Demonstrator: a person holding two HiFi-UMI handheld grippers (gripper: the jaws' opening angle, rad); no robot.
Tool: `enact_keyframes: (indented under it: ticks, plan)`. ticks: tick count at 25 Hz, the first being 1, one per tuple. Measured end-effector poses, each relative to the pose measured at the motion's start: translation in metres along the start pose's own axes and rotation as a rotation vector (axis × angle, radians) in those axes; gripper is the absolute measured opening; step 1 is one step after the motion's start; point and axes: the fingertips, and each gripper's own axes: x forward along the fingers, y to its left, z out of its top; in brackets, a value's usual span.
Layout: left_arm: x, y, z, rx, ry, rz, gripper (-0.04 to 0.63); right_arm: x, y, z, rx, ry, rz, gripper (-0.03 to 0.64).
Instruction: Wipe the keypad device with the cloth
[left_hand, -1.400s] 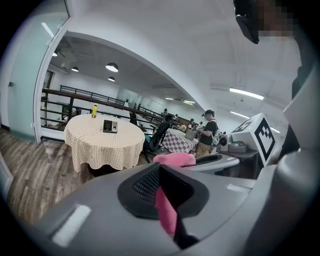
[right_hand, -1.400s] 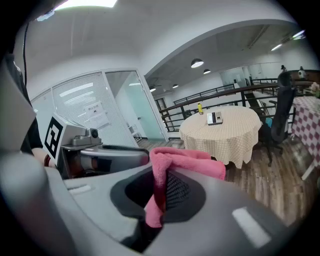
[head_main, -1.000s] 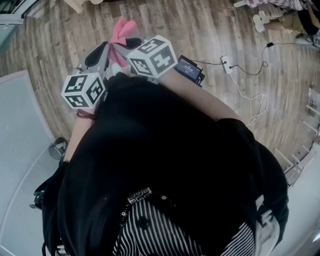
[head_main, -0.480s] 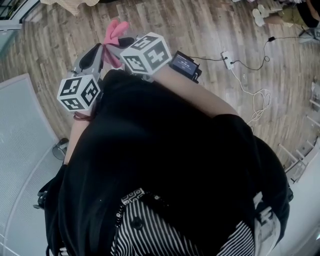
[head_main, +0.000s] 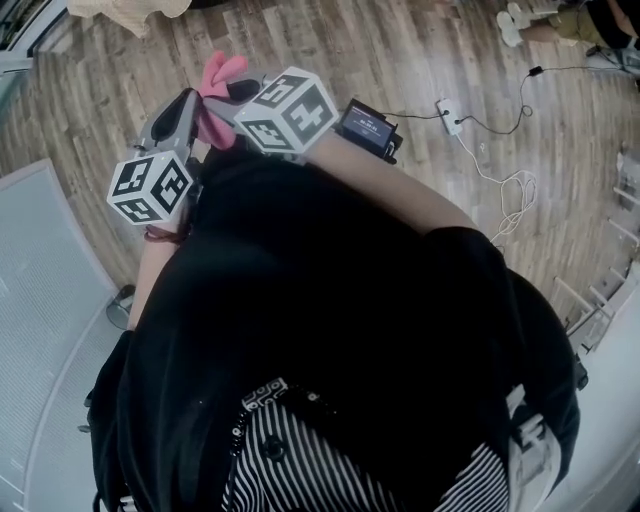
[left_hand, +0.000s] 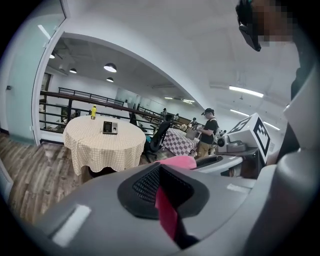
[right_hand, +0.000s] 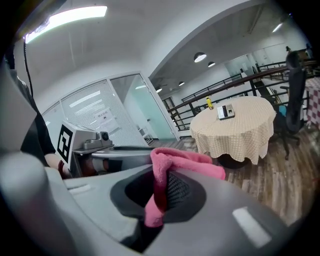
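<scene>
The keypad device (left_hand: 110, 127) lies flat on a round table with a checked cloth (left_hand: 102, 145), far ahead; the right gripper view shows the same keypad device (right_hand: 226, 111). A pink cloth (head_main: 218, 85) hangs between both grippers in front of the person's chest. My left gripper (head_main: 180, 108) is shut on a strip of the pink cloth (left_hand: 167, 217). The right gripper (head_main: 245, 92) clamps a thick fold of the pink cloth (right_hand: 165, 185). The two grippers sit side by side, almost touching.
A yellow bottle (right_hand: 209, 103) stands on the table beside the keypad. An office chair (left_hand: 157, 137) and a second checked table (left_hand: 182, 141) stand behind, with a person (left_hand: 207, 132) there. On the wood floor lie a dark box with a screen (head_main: 368, 124) and a power strip (head_main: 446, 117) with cables.
Both grippers and the pink cloth have shifted slightly left and up in the head view. Both stay shut on the cloth.
</scene>
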Motion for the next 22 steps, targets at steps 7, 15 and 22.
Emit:
enact_keyframes:
  ticks: [7,15,22]
  plan:
    - [0.048,0.026,0.025,0.031,0.006,-0.062,-0.002,0.012,-0.048,0.029,0.039,-0.031,-0.089,0.031]
    - [0.098,0.098,0.061,0.010,0.009,-0.123,0.000,0.080,-0.092,0.077,-0.095,0.013,-0.178,0.031]
    - [0.114,0.209,0.097,-0.064,0.000,-0.114,0.000,0.170,-0.108,0.121,-0.133,0.066,-0.212,0.031]
